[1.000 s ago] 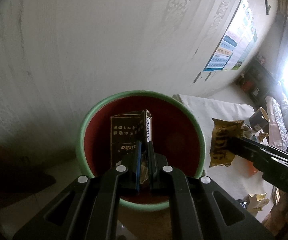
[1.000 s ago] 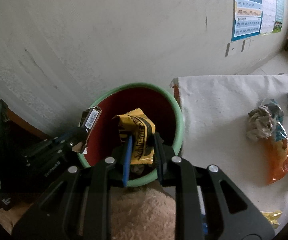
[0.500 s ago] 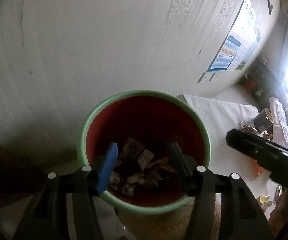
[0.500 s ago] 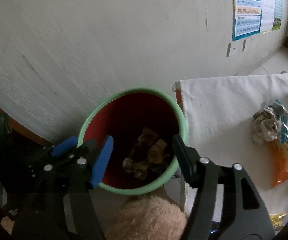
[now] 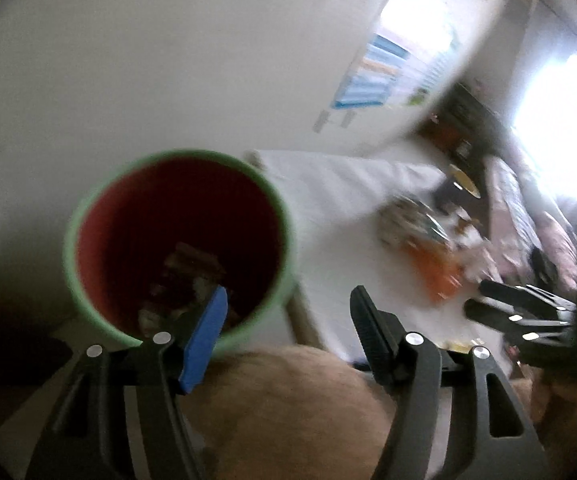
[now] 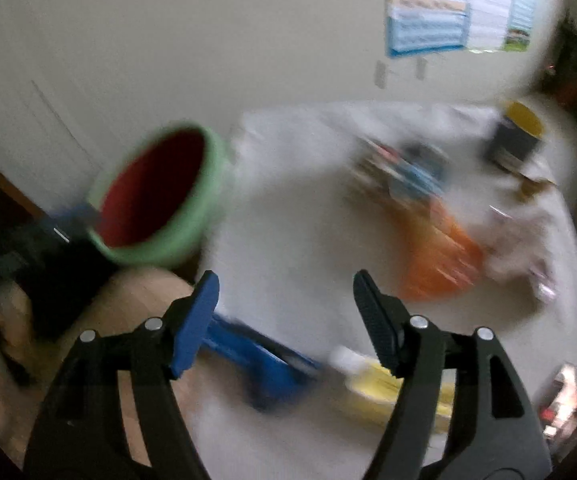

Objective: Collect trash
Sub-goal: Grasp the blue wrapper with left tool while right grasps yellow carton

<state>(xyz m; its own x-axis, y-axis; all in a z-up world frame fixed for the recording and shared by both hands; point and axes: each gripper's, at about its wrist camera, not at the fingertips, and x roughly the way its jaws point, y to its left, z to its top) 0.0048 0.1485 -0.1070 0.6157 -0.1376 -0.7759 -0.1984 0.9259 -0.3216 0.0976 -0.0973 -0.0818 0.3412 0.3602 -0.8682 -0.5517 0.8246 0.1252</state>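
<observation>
Two blurred wrist views. White-covered worktop (image 6: 296,240) fills the right side of both, against a pale wall carrying a blue-bordered chart (image 6: 448,4).

Bin (image 5: 284,248), green outside and red inside, stands at the worktop's left edge; crumpled wrappers (image 5: 192,268) lie in its bottom.

Trash on the worktop: an orange bag (image 6: 436,256) near the middle, with a crumpled multicolour packet (image 6: 404,168) just beyond it and a whitish wad (image 6: 516,240) to its right. A yellow packet (image 6: 372,384) and a blue object (image 6: 264,360), too smeared to identify, lie at the near edge. A dark cup with a yellow inside (image 6: 516,140) stands at the far right.

Left gripper (image 5: 288,328): jaws apart, just been opening, nothing between them; it hangs over the bin's near rim and a tan fuzzy surface (image 5: 288,408).

Right gripper (image 6: 286,316): jaws apart, likewise just been opening, nothing held; it hangs over the worktop, short of the orange bag.
</observation>
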